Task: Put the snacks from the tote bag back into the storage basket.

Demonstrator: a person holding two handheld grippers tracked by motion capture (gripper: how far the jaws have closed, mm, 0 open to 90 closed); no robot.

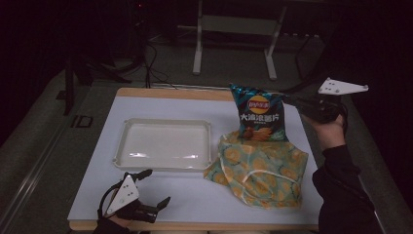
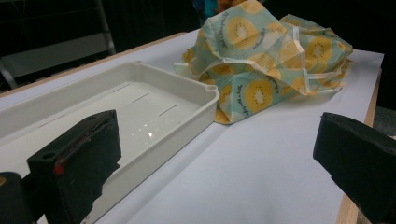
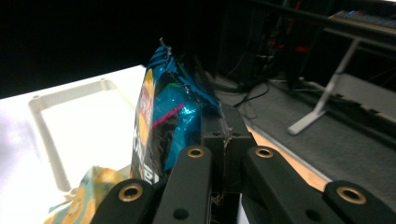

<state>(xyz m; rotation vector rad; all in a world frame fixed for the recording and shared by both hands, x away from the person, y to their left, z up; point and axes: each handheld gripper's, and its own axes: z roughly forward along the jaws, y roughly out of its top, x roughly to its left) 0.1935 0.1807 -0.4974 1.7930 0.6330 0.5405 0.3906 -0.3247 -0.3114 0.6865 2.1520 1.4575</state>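
A blue bag of crisps (image 1: 260,119) hangs upright above the table, its lower edge over a crumpled cloth bag with a yellow fruit print (image 1: 260,168). My right gripper (image 1: 292,101) is shut on the crisp bag's upper right corner; in the right gripper view the crisp bag (image 3: 161,126) is pinched between the black jaws of the right gripper (image 3: 226,140). My left gripper (image 1: 148,187) stands open near the table's front left edge, nothing between its fingers (image 2: 77,161). The cloth bag (image 2: 266,60) lies ahead of it.
An empty white tray (image 1: 122,146) lies on the white table top (image 1: 195,200), left of the cloth bag, and the tray (image 2: 205,112) is close to the left gripper's left jaw. Desk legs and cables stand on the floor beyond the table.
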